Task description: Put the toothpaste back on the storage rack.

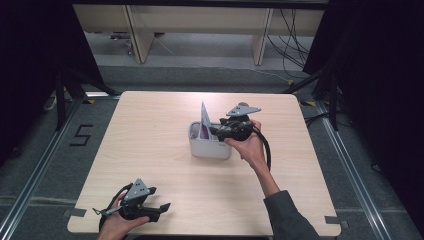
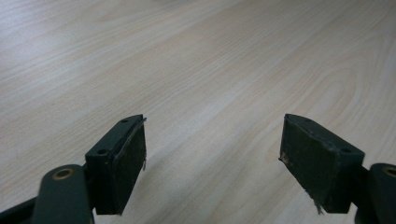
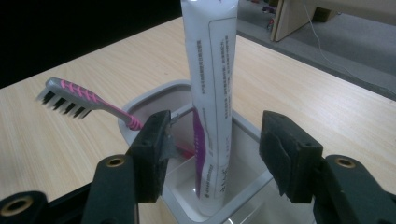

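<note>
The right claw (image 1: 216, 131) hovers level over the white holder (image 1: 210, 148) at the middle of the surface (image 1: 150, 150), the right hand (image 1: 247, 145) gripping it from the near side, wrist bent. Its jaws stand apart on either side of the upright toothpaste tube (image 3: 212, 93), not pressing it. A pink toothbrush (image 3: 84, 100) leans out of the holder. The left claw (image 1: 162, 207) rests low near the front edge, jaws wide apart with nothing between them.

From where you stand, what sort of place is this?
Probably a lab recording bay: black curtains ring a lone wooden table, cables trail behind, and a tape numeral marks the floor.
</note>
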Demonstrator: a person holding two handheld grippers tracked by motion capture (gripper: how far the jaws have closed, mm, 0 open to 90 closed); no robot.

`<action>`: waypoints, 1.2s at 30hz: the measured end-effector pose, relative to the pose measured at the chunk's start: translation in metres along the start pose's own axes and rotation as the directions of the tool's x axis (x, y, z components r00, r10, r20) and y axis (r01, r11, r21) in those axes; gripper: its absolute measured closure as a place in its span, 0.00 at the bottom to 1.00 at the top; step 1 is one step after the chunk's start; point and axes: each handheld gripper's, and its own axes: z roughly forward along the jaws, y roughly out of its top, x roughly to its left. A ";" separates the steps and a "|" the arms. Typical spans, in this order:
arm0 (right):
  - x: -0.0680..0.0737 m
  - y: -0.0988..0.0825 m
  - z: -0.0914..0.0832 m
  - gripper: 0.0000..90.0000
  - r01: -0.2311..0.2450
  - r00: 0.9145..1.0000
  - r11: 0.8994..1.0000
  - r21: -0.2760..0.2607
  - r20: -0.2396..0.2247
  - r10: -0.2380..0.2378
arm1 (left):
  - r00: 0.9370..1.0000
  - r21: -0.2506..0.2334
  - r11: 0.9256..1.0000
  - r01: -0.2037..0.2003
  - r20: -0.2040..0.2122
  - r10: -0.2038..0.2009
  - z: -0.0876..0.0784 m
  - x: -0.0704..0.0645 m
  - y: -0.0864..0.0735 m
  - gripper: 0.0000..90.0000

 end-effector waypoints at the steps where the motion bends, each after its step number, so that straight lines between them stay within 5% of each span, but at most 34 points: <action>1: -0.001 0.000 0.000 0.50 0.010 1.000 1.000 -0.015 -0.001 -0.010 | 1.000 -0.003 1.000 0.005 0.000 -0.005 0.000 0.000 0.000 0.25; 8: 0.003 -0.001 -0.008 0.44 -0.008 1.000 1.000 -0.024 -0.001 0.008 | 1.000 0.027 1.000 -0.014 0.000 0.014 -0.001 0.002 0.000 0.24; 9: 0.001 -0.001 -0.008 0.43 0.018 1.000 0.999 -0.029 0.002 -0.018 | 1.000 0.027 1.000 -0.014 0.000 0.014 -0.001 0.002 0.000 0.24; 22: 0.004 -0.014 -0.026 0.36 -0.020 0.999 0.998 -0.056 0.039 0.022 | 1.000 0.001 1.000 0.013 -0.008 -0.013 -0.001 0.001 0.000 0.22; 36: -0.004 -0.032 -0.047 0.30 -0.047 0.997 0.999 -0.022 0.052 0.048 | 1.000 0.006 1.000 0.015 -0.011 -0.015 0.000 0.001 0.000 0.22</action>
